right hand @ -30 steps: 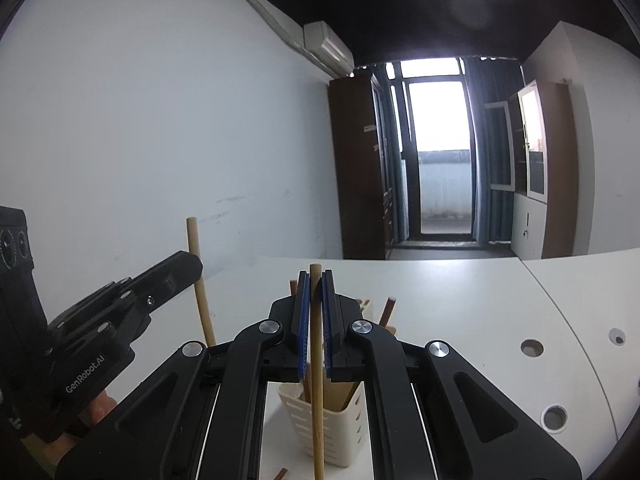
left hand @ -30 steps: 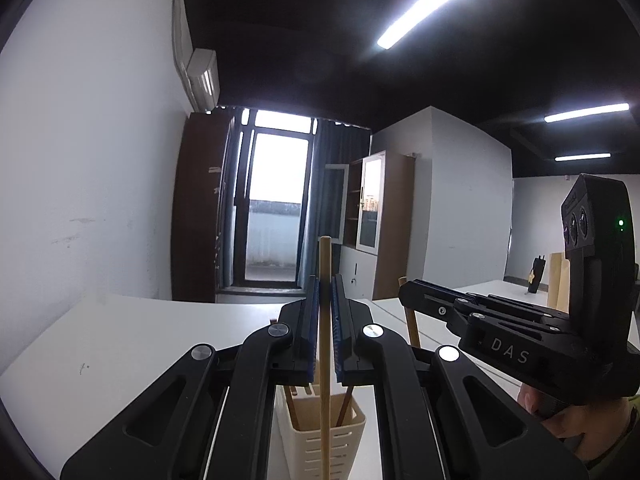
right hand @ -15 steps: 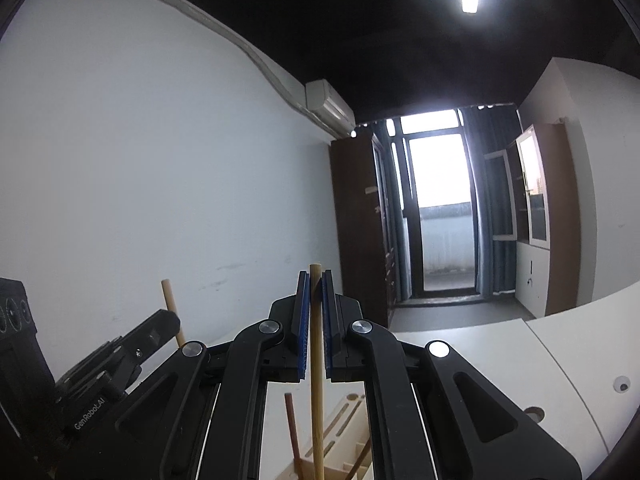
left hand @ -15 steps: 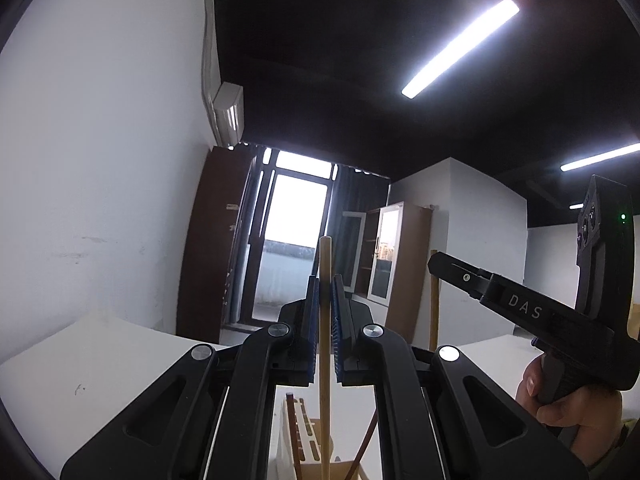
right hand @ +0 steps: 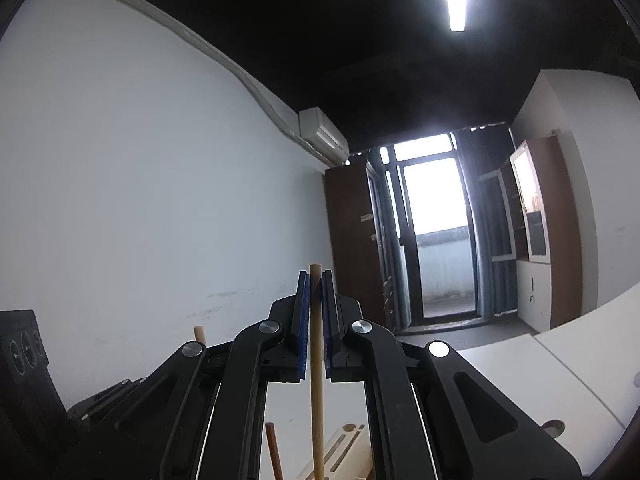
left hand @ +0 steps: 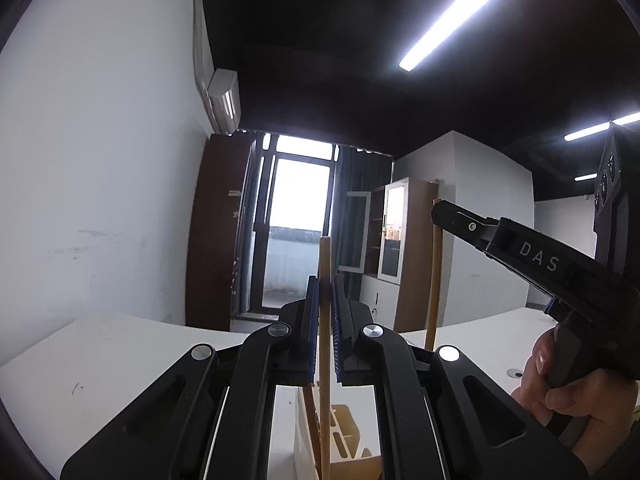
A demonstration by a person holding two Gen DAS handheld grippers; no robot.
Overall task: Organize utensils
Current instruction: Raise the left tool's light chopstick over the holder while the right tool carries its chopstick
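Note:
My left gripper [left hand: 325, 284] is shut on a pale wooden chopstick [left hand: 325, 360] that stands upright between its blue pads. Below it the white utensil holder [left hand: 340, 444] shows at the bottom edge, with a dark chopstick [left hand: 310, 412] in it. My right gripper [right hand: 315, 284] is likewise shut on a second pale chopstick [right hand: 316, 380], held upright above the holder [right hand: 344, 452]. A brown chopstick [right hand: 274, 448] leans there. In the left wrist view the right gripper [left hand: 440, 208] points left at the right side, its chopstick [left hand: 434, 280] hanging down. The left gripper's body [right hand: 24, 356] sits at the left.
A white table [left hand: 100, 356] runs under both grippers, with cable holes [right hand: 554, 426] at the right. A person's hand [left hand: 576, 396] grips the right tool. Beyond are a white wall [right hand: 140, 200], a brown cabinet [right hand: 352, 248] and a bright balcony door [left hand: 300, 232].
Both grippers have moved over the holder and the right one tilted upward, so the holder has sunk to the bottom edge of both views. Each still clamps its chopstick.

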